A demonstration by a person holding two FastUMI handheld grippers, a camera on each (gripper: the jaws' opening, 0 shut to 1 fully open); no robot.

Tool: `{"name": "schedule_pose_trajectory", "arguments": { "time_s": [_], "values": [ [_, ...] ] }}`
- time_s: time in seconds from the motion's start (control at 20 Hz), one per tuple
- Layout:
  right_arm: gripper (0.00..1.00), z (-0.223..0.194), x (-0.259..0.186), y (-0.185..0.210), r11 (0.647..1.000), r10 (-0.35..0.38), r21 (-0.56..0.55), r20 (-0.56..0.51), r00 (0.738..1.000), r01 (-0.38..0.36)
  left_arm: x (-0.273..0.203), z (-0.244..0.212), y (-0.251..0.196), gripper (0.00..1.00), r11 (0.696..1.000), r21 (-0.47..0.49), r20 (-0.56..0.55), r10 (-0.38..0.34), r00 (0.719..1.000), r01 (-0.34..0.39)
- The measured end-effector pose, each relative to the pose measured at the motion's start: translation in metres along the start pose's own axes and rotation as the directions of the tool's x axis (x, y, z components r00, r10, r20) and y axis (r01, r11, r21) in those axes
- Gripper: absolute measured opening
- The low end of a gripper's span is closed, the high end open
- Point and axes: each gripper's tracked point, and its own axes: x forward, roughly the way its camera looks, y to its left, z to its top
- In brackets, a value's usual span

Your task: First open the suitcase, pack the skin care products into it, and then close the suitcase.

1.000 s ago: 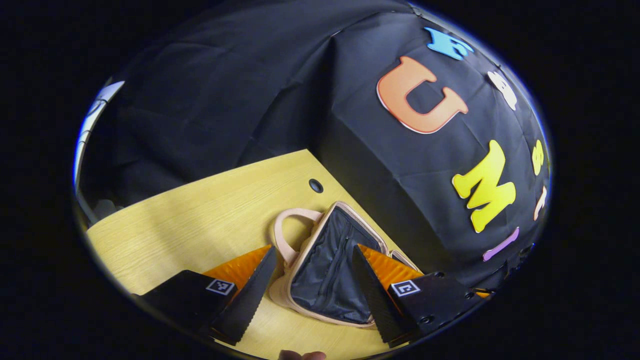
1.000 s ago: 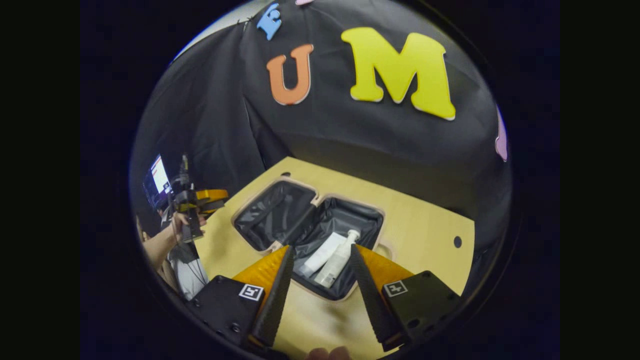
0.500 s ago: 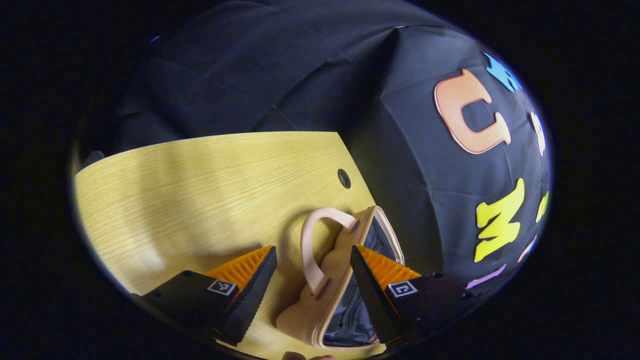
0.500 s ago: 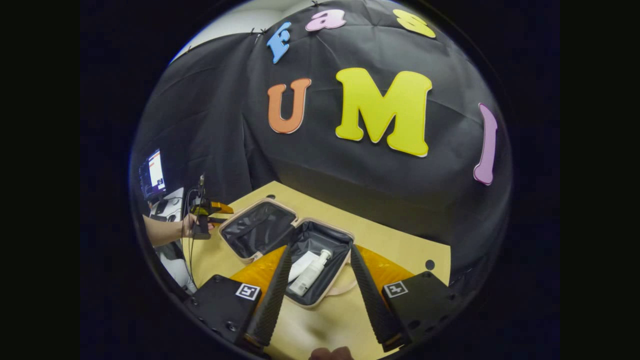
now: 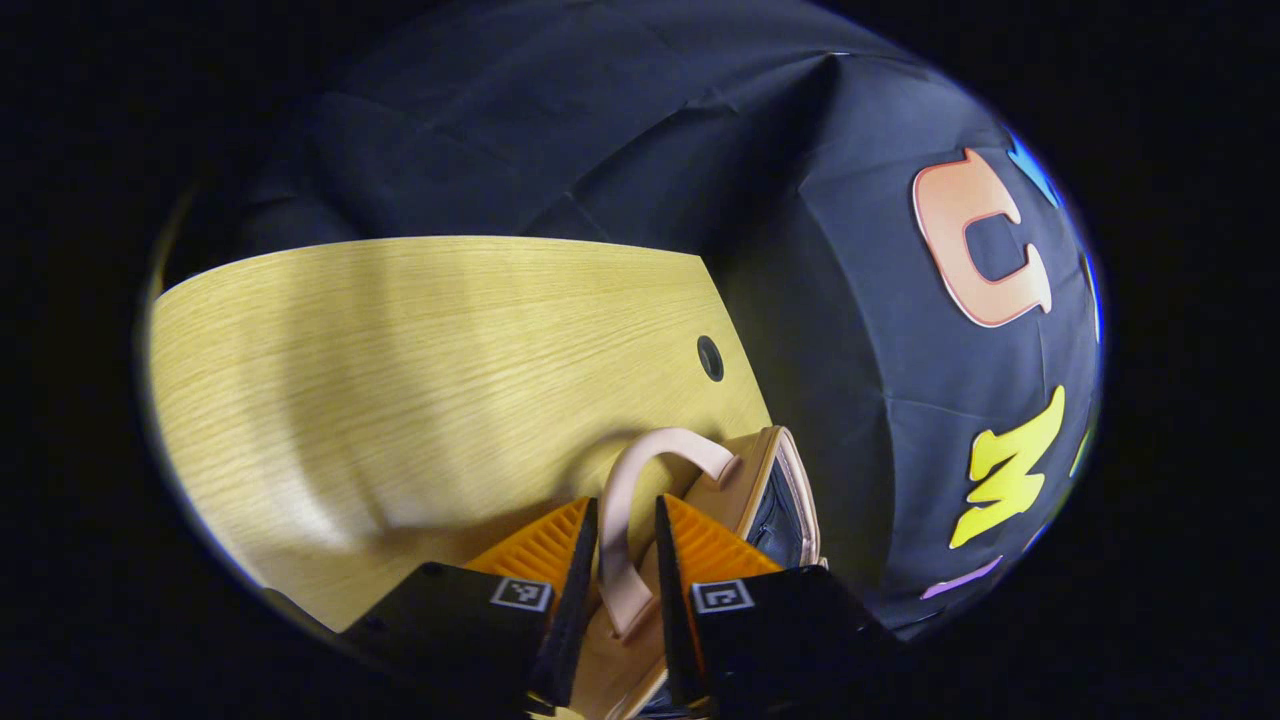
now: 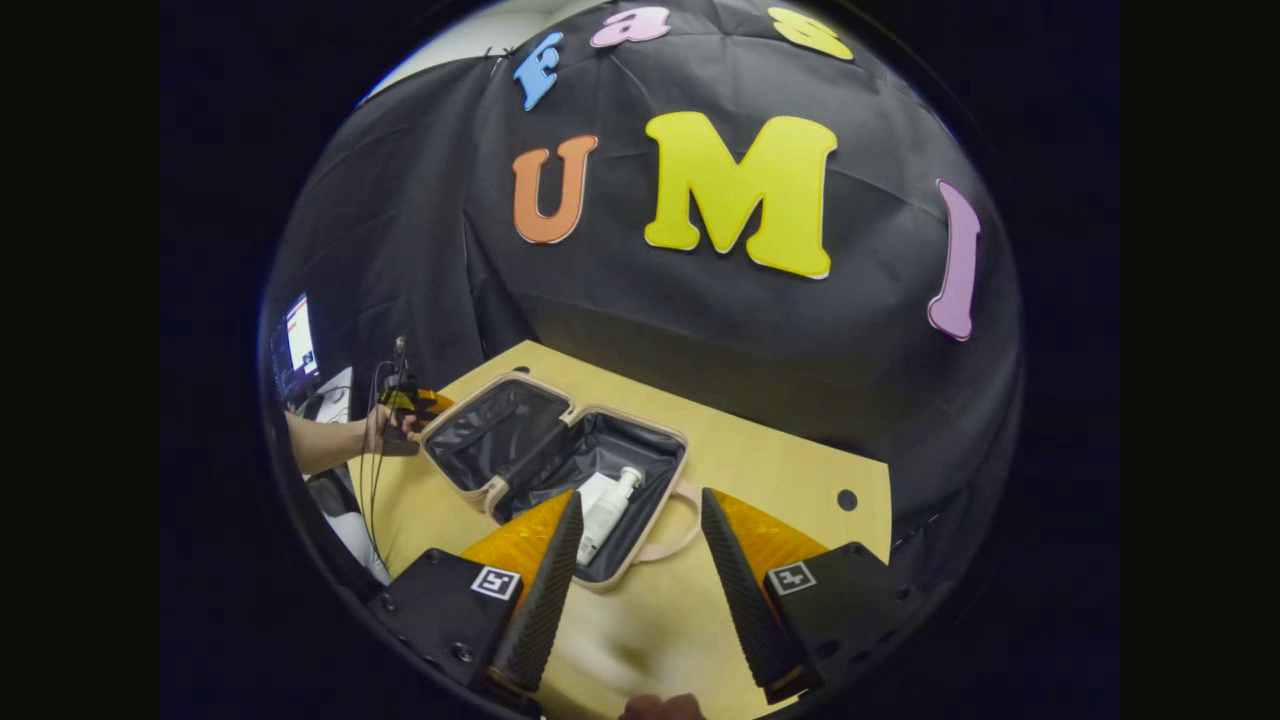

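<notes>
Narrowed since half a second ago: left gripper (image 5: 627,560), now clamped across the tan handle (image 5: 640,500) of the suitcase lid (image 5: 770,490), both fingers (image 5: 578,560) pressing the strap where earlier a wide gap stood around it. Means the closing step is in hand, packing judged done.

Left gripper view, from 9 o'clock across: bare wooden table (image 5: 400,350), then a round cable hole (image 5: 710,357) toward 1 o'clock of the handle, then the lid's rim and dark lining at 3 o'clock of the fingertips.

Right gripper view, from 9 o'clock: a hand (image 6: 385,425) holding the other gripper at the lid's outer edge; next the open suitcase (image 6: 555,450), both halves lying spread on the table; white skin care bottles (image 6: 605,505) inside the half nearer the camera, at 11 o'clock of the right gripper (image 6: 632,560). Right gripper released, jaws wide apart, hovering clear of the case, retreated somewhat from a second ago.

Next, probably: swing the lid over by the handle onto the filled half. Risk judged: strap slipping between the fingers, or the case sliding on the smooth table.
</notes>
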Motion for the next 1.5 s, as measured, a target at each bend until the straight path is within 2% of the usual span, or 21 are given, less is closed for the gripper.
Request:
{"name": "schedule_pose_trajectory", "arguments": {
  "time_s": [0.1, 0.15, 0.3, 0.45, 0.55, 0.65, 0.8, 1.05, 1.15, 1.2, 1.3, 1.35, 1.5],
  "values": [
    [0.72, -0.001, -0.003, -0.001, 1.000, -0.004, 0.024, 0.005, 1.000, 0.003, 0.001, 0.002, 0.001, 0.24, 1.000, 0.012, 0.008, 0.029, 1.000, -0.029],
    [0.72, 0.000, -0.006, -0.003, 0.999, -0.008, 0.031, 0.014, 1.000, 0.007, -0.003, 0.001, -0.001, 0.15, 0.999, 0.023, 0.010, 0.040, 0.999, -0.040],
    [0.69, 0.008, -0.013, -0.017, 0.998, -0.044, 0.036, 0.066, 0.997, 0.041, -0.017, 0.010, -0.018, 0.12, 0.995, 0.088, 0.044, 0.050, 0.998, -0.054],
    [0.72, 0.018, -0.025, -0.031, 0.996, -0.068, 0.073, 0.119, 0.991, 0.059, -0.046, 0.025, -0.065, 0.11, 0.986, 0.164, 0.103, 0.008, 0.995, -0.025],
    [0.72, 0.023, -0.035, -0.044, 0.992, -0.089, 0.104, 0.155, 0.984, 0.073, -0.067, 0.026, -0.104, 0.10, 0.966, 0.260, 0.131, -0.022, 0.991, -0.013],
    [0.72, 0.025, -0.048, -0.057, 0.988, -0.114, 0.120, 0.187, 0.976, 0.092, -0.087, 0.020, -0.141, 0.10, 0.921, 0.389, 0.163, -0.057, 0.985, -0.011],
    [0.71, 0.023, -0.071, -0.070, 0.988, -0.140, 0.096, 0.239, 0.961, 0.120, -0.117, 0.000, -0.199, 0.10, 0.838, 0.544, 0.226, -0.111, 0.968, -0.031],
    [0.72, -0.003, -0.104, -0.094, 0.982, -0.183, 0.083, 0.252, 0.950, 0.167, -0.152, -0.062, -0.278, 0.10, 0.730, 0.682, 0.297, -0.209, 0.932, -0.053],
    [0.72, -0.011, -0.114, -0.109, 0.978, -0.206, 0.073, 0.257, 0.944, 0.194, -0.155, -0.098, -0.308, 0.10, 0.680, 0.732, 0.286, -0.246, 0.926, -0.046],
    [0.71, -0.013, -0.117, -0.116, 0.975, -0.221, 0.076, 0.259, 0.940, 0.208, -0.156, -0.114, -0.321, 0.10, 0.645, 0.763, 0.279, -0.263, 0.924, -0.047],
    [0.72, -0.020, -0.121, -0.129, 0.969, -0.244, 0.093, 0.251, 0.937, 0.228, -0.151, -0.152, -0.345, 0.10, 0.554, 0.831, 0.250, -0.290, 0.924, -0.051],
    [0.71, -0.025, -0.123, -0.137, 0.966, -0.257, 0.098, 0.242, 0.936, 0.240, -0.145, -0.173, -0.354, 0.10, 0.521, 0.853, 0.231, -0.302, 0.925, -0.043],
    [0.72, -0.038, -0.133, -0.157, 0.954, -0.297, 0.105, 0.221, 0.929, 0.281, -0.121, -0.246, -0.372, 0.10, 0.455, 0.890, 0.144, -0.336, 0.931, 0.027]
  ]
}}
